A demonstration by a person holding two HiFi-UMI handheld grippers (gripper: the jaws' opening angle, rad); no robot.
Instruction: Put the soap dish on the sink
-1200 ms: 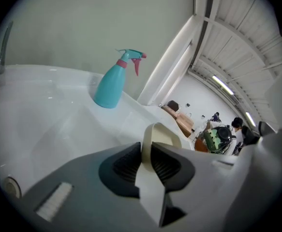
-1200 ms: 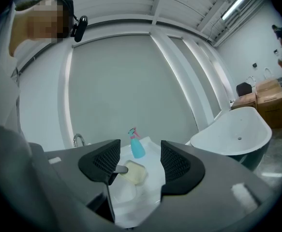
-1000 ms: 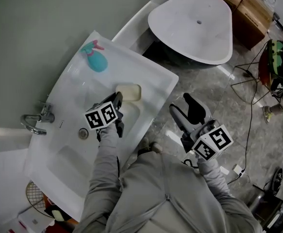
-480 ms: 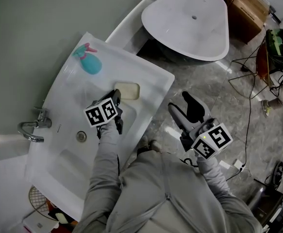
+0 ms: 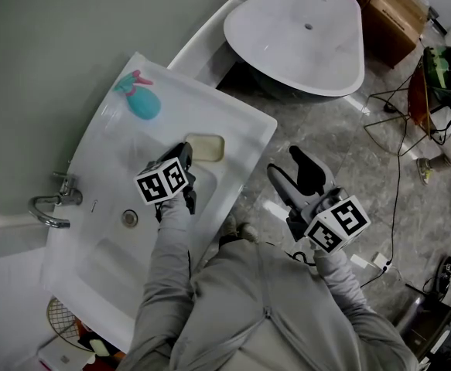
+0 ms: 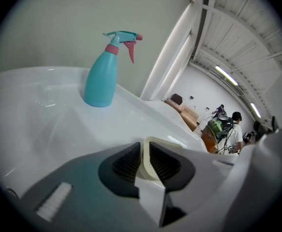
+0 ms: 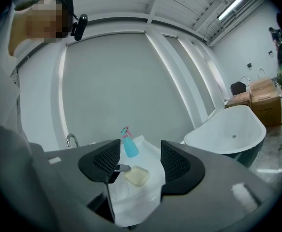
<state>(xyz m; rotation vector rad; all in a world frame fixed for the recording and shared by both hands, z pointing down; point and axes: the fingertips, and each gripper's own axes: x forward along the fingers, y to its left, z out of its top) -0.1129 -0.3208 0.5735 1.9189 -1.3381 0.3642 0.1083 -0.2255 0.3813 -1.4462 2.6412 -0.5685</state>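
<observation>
The right gripper [image 5: 285, 163] hangs open and empty over the floor, at 3 o'clock from the sink [image 5: 240, 122]. The left gripper [image 5: 185, 157] clamps the cream soap dish's [image 5: 204, 147] near rim. The dish sits on the sink ledge, and a teal spray bottle [image 5: 141, 101] stands at its 10 o'clock.
</observation>
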